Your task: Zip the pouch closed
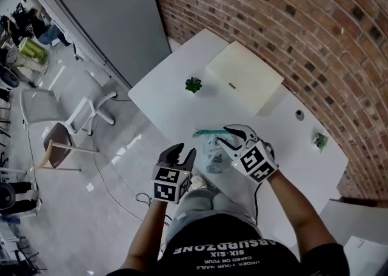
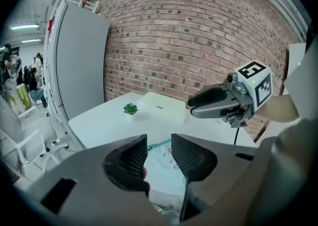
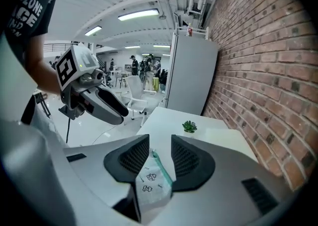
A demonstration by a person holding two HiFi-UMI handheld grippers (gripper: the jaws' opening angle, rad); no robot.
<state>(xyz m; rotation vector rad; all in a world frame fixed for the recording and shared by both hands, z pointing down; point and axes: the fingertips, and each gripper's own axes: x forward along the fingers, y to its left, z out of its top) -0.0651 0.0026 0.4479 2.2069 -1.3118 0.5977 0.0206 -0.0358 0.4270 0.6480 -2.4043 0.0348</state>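
You stand before a brick wall (image 1: 291, 20) with a white table (image 1: 163, 90) set against it. A flat cream box (image 1: 242, 74) lies on the table's far part, close to the wall. Your left gripper (image 1: 182, 153) hangs at the table's near edge with its jaws apart and nothing pressed between them; its own view shows only the pouch (image 1: 213, 152) beyond the gap. Your right gripper (image 1: 233, 137) is above the pouch, jaws likewise spread, and in its view the pouch shows in the gap without either pad pressing on it. The pouch is pale and see-through with small dark prints, and lies at the near edge of the table between your two grippers. Its teal zipper strip (image 1: 209, 132) runs along the far side. A small green plant (image 1: 193, 85) stands just left of the box, well apart from the pouch.
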